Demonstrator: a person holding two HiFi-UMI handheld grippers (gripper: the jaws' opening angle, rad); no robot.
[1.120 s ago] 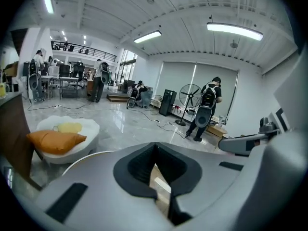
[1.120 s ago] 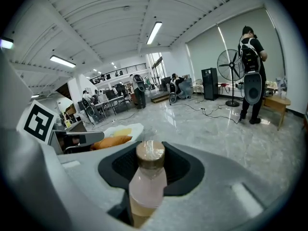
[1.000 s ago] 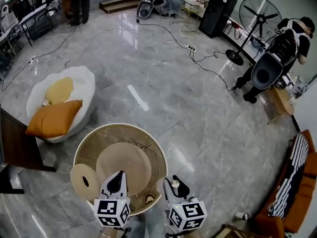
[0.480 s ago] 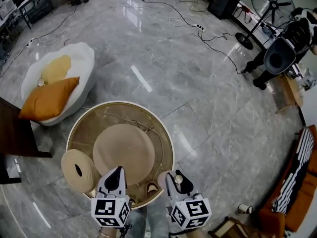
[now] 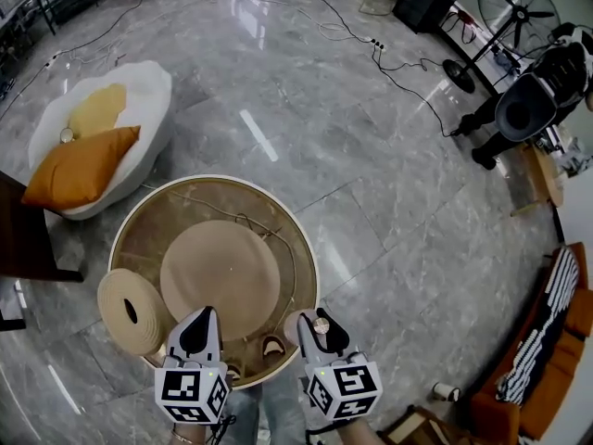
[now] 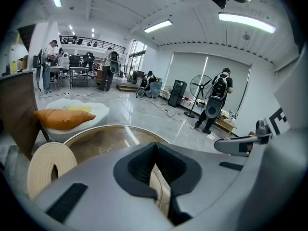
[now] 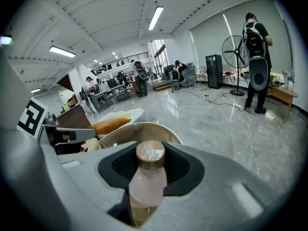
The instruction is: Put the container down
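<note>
The container [image 7: 147, 177] is a small pale pink bottle with a brown cap [image 5: 321, 323]. My right gripper [image 5: 316, 330] is shut on it, the cap sticking up between the jaws. It hangs at the near right rim of a round glass-topped table [image 5: 139, 213]; I cannot tell whether it touches the glass. My left gripper [image 5: 198, 330] is over the table's near edge, with its jaws drawn to a point and nothing between them. In the left gripper view the dark pads [image 6: 139, 165] meet above the table top.
A cream roll [image 5: 128, 310] leans at the table's left rim. A white shell chair with an orange cushion [image 5: 79, 167] stands at the far left, beside dark wooden furniture [image 5: 20, 239]. Cables [image 5: 389, 58], a fan [image 5: 515, 7], a person [image 5: 537, 95] and a striped sofa [image 5: 547, 341] lie to the right.
Both grippers have sunk towards the table's near edge, the right one still carrying the container. The table now looks larger and closer in the head view.
</note>
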